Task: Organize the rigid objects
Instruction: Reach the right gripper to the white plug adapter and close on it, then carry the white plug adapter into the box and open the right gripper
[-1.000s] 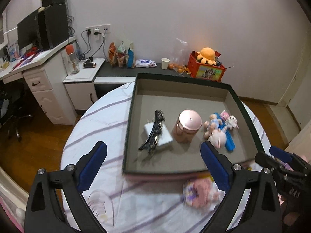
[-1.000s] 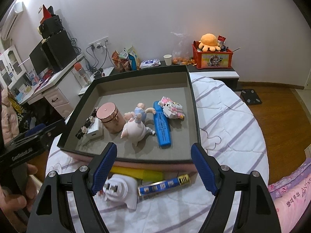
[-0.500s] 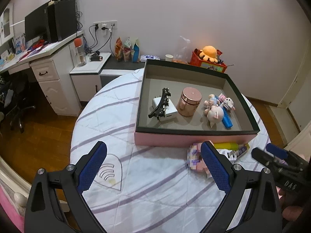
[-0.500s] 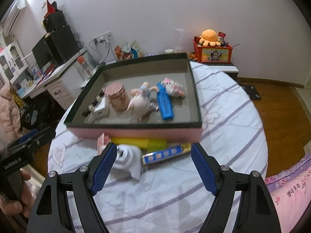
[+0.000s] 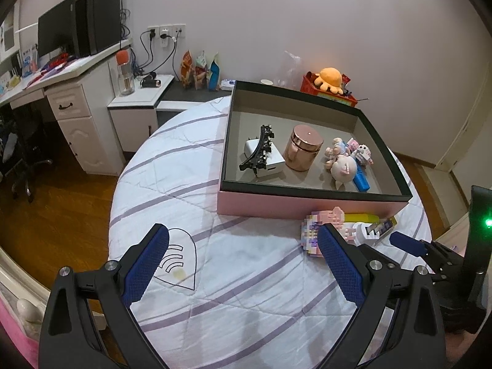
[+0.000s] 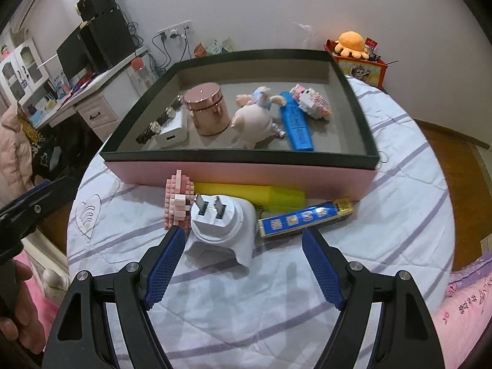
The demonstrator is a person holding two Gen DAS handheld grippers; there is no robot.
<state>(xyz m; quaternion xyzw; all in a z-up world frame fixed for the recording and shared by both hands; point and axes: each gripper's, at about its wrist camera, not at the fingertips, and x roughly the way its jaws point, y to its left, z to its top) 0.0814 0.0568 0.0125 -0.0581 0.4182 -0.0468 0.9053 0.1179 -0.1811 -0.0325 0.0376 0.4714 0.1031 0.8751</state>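
While the left gripper (image 5: 243, 264) hangs spread and empty over the striped cloth (image 5: 246, 292), the box (image 5: 307, 206) is seen beyond. From the right view, the right gripper (image 6: 243, 258), spread, should be squared around the plug (image 6: 221, 224) beside the box; desk (image 6: 101, 77) behind.

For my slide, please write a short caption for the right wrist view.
Open right gripper above a white plug adapter lying outside the partly filled pink box.
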